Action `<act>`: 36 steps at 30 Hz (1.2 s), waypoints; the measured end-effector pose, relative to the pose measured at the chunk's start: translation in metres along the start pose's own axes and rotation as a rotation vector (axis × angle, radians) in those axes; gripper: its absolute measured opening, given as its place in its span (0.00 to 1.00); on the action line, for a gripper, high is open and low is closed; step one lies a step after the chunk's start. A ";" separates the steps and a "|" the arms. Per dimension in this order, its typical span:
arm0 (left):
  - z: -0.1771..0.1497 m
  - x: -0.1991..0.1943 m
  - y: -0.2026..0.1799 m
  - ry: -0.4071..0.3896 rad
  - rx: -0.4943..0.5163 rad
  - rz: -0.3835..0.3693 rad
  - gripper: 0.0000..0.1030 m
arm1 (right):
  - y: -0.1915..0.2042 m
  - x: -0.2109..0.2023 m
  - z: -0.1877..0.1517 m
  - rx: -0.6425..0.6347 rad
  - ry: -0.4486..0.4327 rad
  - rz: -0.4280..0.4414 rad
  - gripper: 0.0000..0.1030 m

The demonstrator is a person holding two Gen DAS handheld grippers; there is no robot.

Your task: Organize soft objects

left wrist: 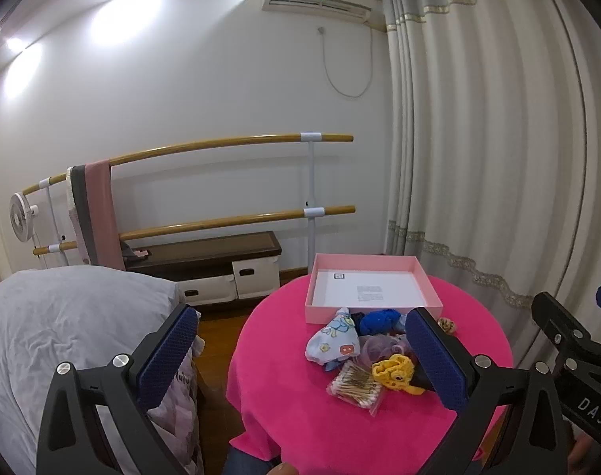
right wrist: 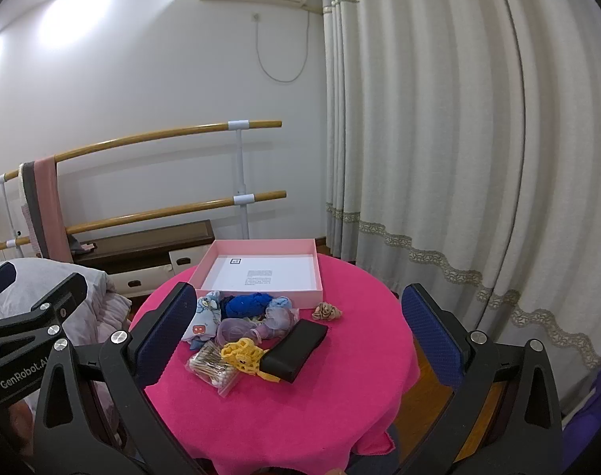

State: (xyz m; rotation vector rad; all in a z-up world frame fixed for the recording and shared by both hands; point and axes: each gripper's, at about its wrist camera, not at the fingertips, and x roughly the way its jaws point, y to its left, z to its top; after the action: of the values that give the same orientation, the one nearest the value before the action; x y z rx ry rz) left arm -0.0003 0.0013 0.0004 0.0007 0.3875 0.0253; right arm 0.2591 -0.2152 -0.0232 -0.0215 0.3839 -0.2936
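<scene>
Partly hidden — black case (left wrist: pixel 423 382), yellow knit (left wrist: pixel 393 370).

Air conditioner (left wrist: pixel 316 0) upper centre, cord hanging below. Pale curtains (left wrist: pixel 478 138) fill the right side. Two wooden barre rails (left wrist: pixel 229 142) cross mid-left, pink and grey cloth (left wrist: pixel 98 213) draped over. Small white fan (left wrist: pixel 21 217) far left. Dark bench (left wrist: pixel 205 253) under rails. Grey bedding (left wrist: pixel 63 316) lower left.
</scene>
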 end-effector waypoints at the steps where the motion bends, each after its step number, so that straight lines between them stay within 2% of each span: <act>1: 0.000 -0.001 0.000 -0.002 0.002 0.000 1.00 | -0.001 -0.001 0.001 0.002 -0.001 0.000 1.00; 36: -0.003 -0.001 -0.003 -0.013 0.006 0.002 1.00 | -0.004 0.002 0.004 0.009 -0.006 -0.002 1.00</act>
State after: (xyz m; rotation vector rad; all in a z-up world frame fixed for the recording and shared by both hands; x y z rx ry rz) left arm -0.0019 -0.0018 -0.0022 0.0074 0.3742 0.0261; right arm 0.2609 -0.2193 -0.0201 -0.0140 0.3768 -0.2969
